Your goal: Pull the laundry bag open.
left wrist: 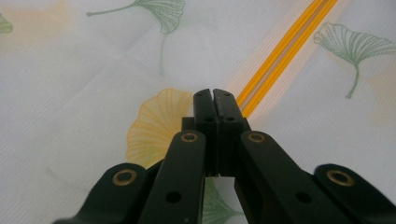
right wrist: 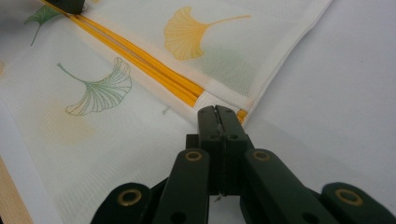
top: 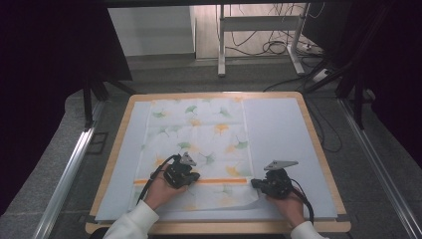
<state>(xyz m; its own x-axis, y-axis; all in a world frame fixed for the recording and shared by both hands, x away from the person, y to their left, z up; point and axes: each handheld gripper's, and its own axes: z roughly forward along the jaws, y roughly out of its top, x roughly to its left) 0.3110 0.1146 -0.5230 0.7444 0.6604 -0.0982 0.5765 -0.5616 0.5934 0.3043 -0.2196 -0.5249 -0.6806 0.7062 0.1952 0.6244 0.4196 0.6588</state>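
Cloth [top: 199,134] near edge hidden under hands; left gripper view edges crop cloth.

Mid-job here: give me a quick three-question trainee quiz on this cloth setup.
1. True or false: the left gripper has its jaws shut.
2. What does the right gripper point at? A) the cloth's middle B) the cloth's edge where the orange stripe ends C) bare table wood
3. What leaf motif is printed on the cloth?

Key: 1 true; 2 B; 3 ginkgo leaves, green and yellow-orange.
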